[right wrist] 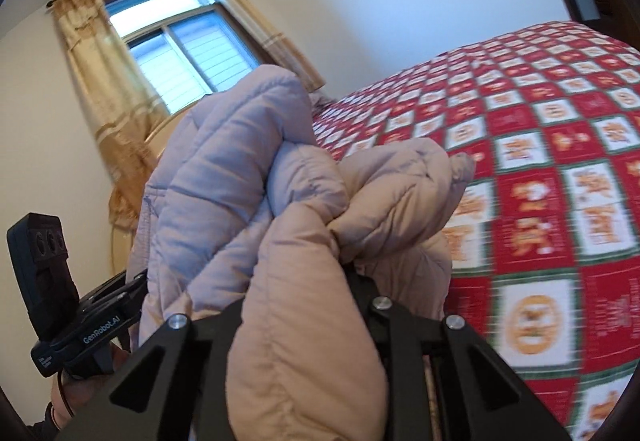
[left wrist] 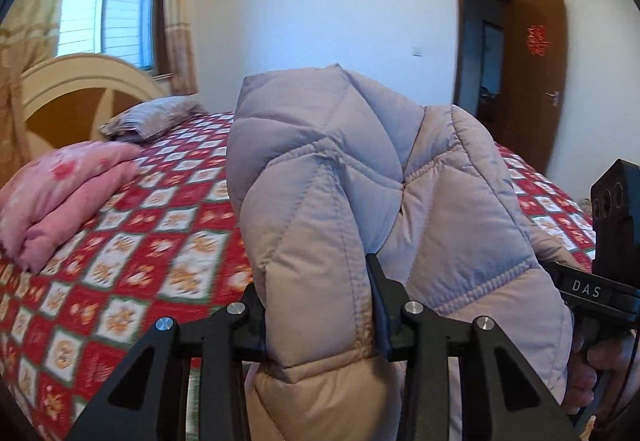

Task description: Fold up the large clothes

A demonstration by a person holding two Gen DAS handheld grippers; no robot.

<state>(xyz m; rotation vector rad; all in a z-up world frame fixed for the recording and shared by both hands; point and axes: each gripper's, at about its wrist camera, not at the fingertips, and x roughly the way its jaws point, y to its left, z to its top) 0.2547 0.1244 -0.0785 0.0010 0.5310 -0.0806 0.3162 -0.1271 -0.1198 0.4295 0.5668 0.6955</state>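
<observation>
A pale lilac-pink quilted padded coat (left wrist: 360, 177) hangs bunched above the bed. In the left wrist view my left gripper (left wrist: 316, 305) is shut on a thick padded fold of it, with black fingers (left wrist: 378, 301) pressing both sides. The right wrist view shows my right gripper (right wrist: 296, 293) shut on another bunched part of the padded coat (right wrist: 248, 169); its fingertips are mostly buried in the fabric. Each view catches the other gripper at its edge, the right gripper (left wrist: 612, 241) at the right and the left gripper (right wrist: 60, 305) at the lower left, each held by a hand.
Below lies a bed with a red, white and green patchwork quilt (left wrist: 152, 233). A folded pink blanket (left wrist: 68, 193) and a grey pillow (left wrist: 152, 117) lie near the headboard (left wrist: 80, 89). A curtained window (right wrist: 192, 45) is behind; a brown door (left wrist: 536, 81) stands open at the right.
</observation>
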